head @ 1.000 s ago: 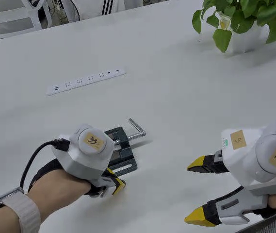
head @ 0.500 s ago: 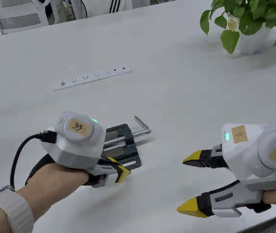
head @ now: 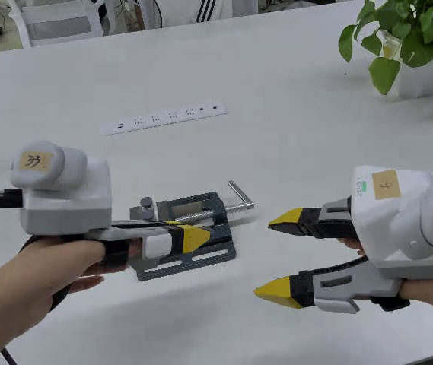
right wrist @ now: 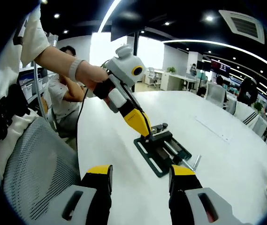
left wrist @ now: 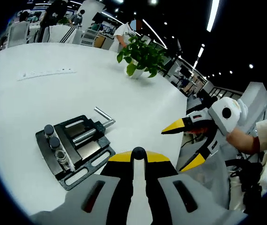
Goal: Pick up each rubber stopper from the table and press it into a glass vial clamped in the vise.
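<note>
Two vials (left wrist: 49,129) in the vise (left wrist: 93,149) looked capped, a third vial (left wrist: 64,158) seemed open; the left gripper (left wrist: 138,157) pinched what seemed a stopper (left wrist: 138,151), the right gripper (head: 277,255) hung wide, empty.

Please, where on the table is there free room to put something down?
Bare table lies between the power strip and the vise, and wide between the strip and the plant. A narrow gap lies between the vise and the right gripper. It is crowded at the vise, where the left gripper holds a stopper.
</note>
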